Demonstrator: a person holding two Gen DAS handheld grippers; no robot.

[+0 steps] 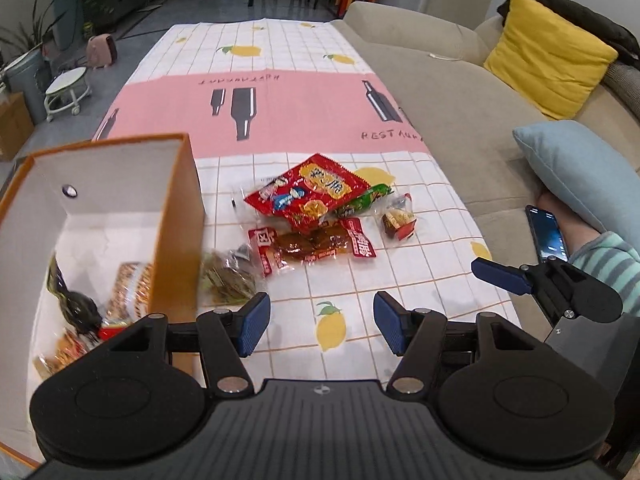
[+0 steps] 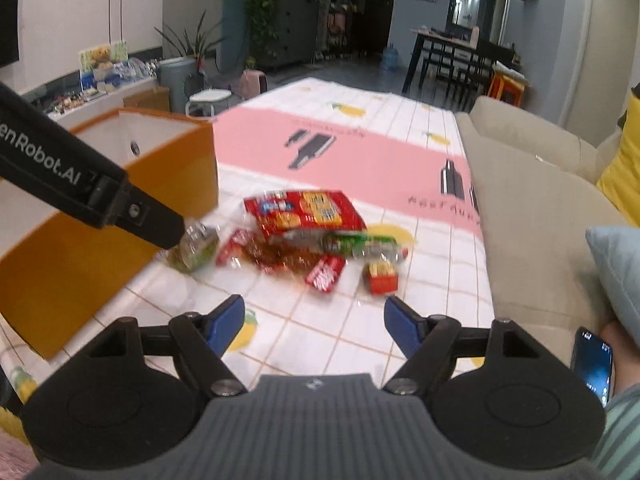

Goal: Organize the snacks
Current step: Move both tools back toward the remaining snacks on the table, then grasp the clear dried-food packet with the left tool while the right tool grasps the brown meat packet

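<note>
An open orange box (image 1: 182, 216) stands at the table's left and holds several snack packets (image 1: 128, 292). It also shows in the right wrist view (image 2: 72, 256). A pile of snacks lies mid-table: a big red bag (image 1: 308, 190), a green packet (image 1: 362, 200), a brown-and-red packet (image 1: 316, 246), a small red fries packet (image 1: 400, 222) and a clear greenish packet (image 1: 228, 280) by the box. My left gripper (image 1: 320, 326) is open and empty, above the table short of the pile. My right gripper (image 2: 316, 326) is open and empty, also short of the pile (image 2: 308, 216).
The table wears a pink and white lemon-print cloth (image 1: 304, 92). A beige sofa (image 1: 460, 80) with yellow and blue cushions runs along its right side. A seated person holds a phone (image 1: 546, 234) there. The left tool's body (image 2: 80, 184) crosses the right wrist view.
</note>
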